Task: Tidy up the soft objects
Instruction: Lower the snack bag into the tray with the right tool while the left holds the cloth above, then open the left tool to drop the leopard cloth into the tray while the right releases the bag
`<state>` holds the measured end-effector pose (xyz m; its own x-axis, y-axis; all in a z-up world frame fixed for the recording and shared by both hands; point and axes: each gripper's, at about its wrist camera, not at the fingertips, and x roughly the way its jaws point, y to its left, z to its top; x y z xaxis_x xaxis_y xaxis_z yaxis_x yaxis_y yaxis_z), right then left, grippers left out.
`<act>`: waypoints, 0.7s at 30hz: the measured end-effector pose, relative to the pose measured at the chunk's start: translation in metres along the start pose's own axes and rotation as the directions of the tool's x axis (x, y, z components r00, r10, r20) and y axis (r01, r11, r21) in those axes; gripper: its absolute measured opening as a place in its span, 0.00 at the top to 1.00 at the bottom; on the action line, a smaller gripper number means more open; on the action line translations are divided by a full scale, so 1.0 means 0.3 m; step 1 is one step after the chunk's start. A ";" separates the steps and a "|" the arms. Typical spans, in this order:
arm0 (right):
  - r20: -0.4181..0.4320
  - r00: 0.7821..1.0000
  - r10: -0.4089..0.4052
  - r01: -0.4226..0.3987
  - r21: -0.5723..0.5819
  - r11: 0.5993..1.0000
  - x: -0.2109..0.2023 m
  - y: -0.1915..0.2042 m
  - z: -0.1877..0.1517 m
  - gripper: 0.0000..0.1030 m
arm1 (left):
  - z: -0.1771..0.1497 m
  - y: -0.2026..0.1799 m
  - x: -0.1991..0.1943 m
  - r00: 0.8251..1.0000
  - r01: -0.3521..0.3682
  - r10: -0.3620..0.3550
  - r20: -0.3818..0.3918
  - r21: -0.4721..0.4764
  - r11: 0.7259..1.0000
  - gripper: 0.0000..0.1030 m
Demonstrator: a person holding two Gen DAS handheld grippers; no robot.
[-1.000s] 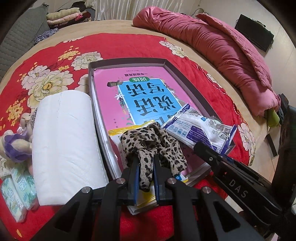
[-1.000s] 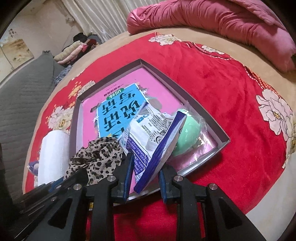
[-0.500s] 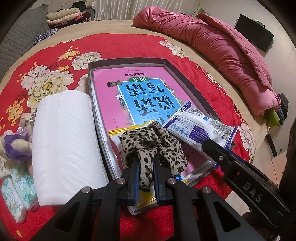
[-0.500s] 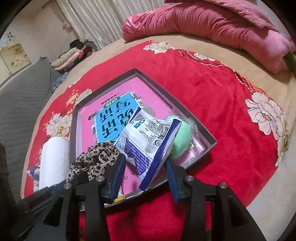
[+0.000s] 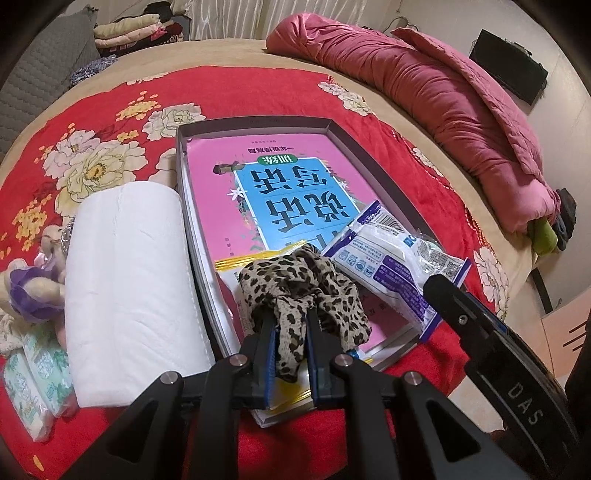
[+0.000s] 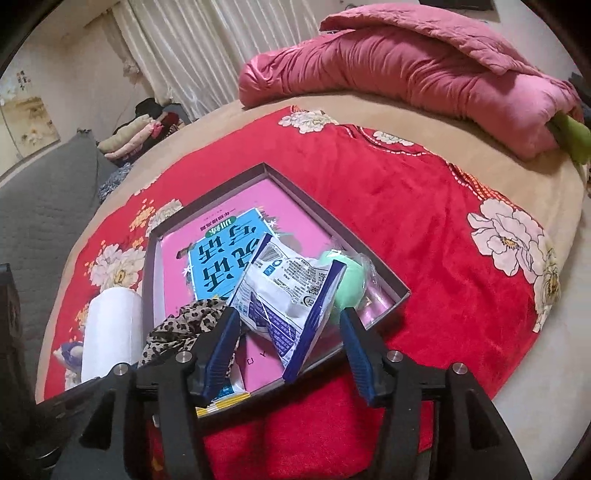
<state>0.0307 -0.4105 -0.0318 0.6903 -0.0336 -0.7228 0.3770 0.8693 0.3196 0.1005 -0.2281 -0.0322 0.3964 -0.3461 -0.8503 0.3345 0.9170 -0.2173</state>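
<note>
a round bed [image 5: 229, 51] fills the room, spread with a red blanket with white flowers [image 5: 258, 92], a rolled pink quilt [image 5: 443, 92] along its far edge, pale curtains [image 6: 192, 48] behind and folded clothes [image 5: 129, 31] stacked off to the side. a shallow grey box [image 5: 255, 121] lies on the blanket with a pink book [image 5: 295, 192] inside; its blue panel carries large chinese characters i cannot read from here. the right tool's arm shows the letters "das" in the left view. a white paper roll [image 5: 129, 280] lies just beside the box, small tissue packs [image 5: 33, 365] next to it.

the left tongs [image 5: 290, 325] are narrow, pinching the leopard-print cloth [image 5: 295, 284] at the box's near end. the right tongs [image 6: 288, 321] stand apart on either side of the white-and-blue packet [image 6: 291, 291], pads clear of it; it rests in the box against a green ball [image 6: 349, 282]. a second ago those tongs gripped the packet; they have just been opening.
</note>
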 end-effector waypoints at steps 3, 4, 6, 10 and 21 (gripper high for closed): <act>-0.007 1.000 0.001 -0.001 0.009 1.000 0.008 -0.008 -0.001 0.40 | 0.001 0.001 -0.002 1.000 -0.003 0.003 -0.002 -0.001 1.000 0.85; -0.006 1.000 0.002 -0.002 0.011 1.000 0.009 -0.009 0.000 0.39 | 0.001 0.003 -0.002 1.000 -0.002 0.002 -0.003 -0.003 1.000 0.85; -0.006 1.000 0.001 -0.001 0.015 1.000 0.009 -0.011 0.001 0.39 | 0.001 0.005 -0.003 1.000 0.000 0.000 -0.001 -0.007 1.000 0.83; -0.016 1.000 0.005 -0.005 0.018 1.000 0.017 -0.012 0.000 0.38 | 0.004 -0.011 -0.017 1.000 -0.023 0.022 0.019 0.027 0.999 0.76; -0.013 1.000 0.010 -0.010 0.026 1.000 0.020 -0.015 -0.002 0.35 | 0.009 -0.022 -0.026 1.000 -0.008 0.008 0.019 0.041 0.999 0.70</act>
<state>0.0328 -0.4144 -0.0381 0.6860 -0.0186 -0.7274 0.3865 0.8563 0.3425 0.0975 -0.2321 -0.0227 0.4153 -0.3429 -0.8426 0.3660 0.9109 -0.1903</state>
